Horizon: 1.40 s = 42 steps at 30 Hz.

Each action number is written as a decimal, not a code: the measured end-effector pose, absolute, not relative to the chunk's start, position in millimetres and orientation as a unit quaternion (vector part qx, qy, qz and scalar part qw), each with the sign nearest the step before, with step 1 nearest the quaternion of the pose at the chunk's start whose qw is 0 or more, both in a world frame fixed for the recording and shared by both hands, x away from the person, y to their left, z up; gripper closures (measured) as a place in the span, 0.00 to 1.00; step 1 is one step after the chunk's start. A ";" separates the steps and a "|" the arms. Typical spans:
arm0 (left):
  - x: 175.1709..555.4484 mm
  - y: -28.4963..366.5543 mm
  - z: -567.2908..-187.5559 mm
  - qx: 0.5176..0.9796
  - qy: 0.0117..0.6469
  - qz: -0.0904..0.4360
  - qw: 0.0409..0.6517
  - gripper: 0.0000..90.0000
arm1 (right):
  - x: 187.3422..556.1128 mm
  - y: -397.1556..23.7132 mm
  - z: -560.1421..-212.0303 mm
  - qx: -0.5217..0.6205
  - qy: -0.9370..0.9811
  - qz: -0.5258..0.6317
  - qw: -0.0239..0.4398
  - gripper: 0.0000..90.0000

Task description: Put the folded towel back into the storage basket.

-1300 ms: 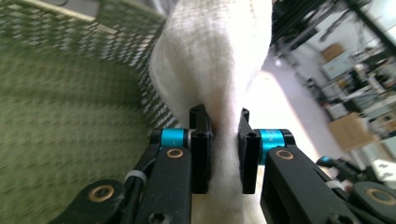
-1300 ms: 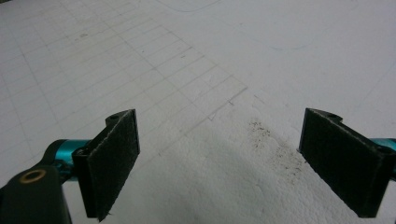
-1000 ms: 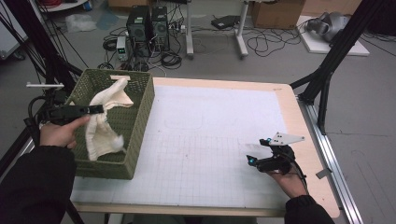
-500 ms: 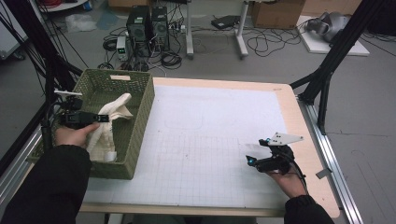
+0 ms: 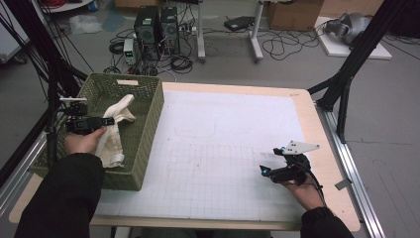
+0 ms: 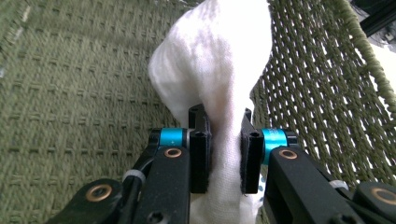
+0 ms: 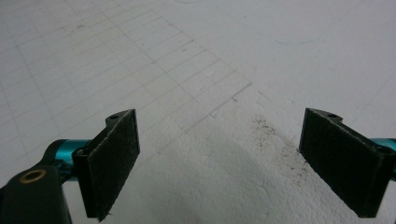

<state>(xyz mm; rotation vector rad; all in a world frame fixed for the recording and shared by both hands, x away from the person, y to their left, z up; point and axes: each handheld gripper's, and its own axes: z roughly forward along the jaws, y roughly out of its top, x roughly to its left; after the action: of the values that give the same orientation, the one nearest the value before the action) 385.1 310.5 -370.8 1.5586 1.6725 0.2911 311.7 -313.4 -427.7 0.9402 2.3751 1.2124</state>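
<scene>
Spreading across most of the high view, the counter carries a white gridded mat with a green woven basket on its left side. Inside the basket lies a white cloth — crumpled, with one end lifted over the basket floor. The left tongs reach into the basket, and in the left gripper view their black pads are pinched on a fold of the cloth, which bulges up between and above them. The right tongs rest low over the mat near the counter's right edge, well apart from the basket — their jaws stand wide with nothing but bare mat between them.
</scene>
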 end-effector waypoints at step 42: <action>392.6 297.0 -391.3 0.677 0.663 0.066 0.311 0.55 | 311.1 -314.3 -427.0 0.325 0.830 0.427 0.155 0.13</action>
<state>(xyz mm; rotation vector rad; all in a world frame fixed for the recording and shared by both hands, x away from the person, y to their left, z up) 392.6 297.0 -391.3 1.7890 1.7520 0.1744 311.1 -314.3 -427.0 0.9301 2.3780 1.2225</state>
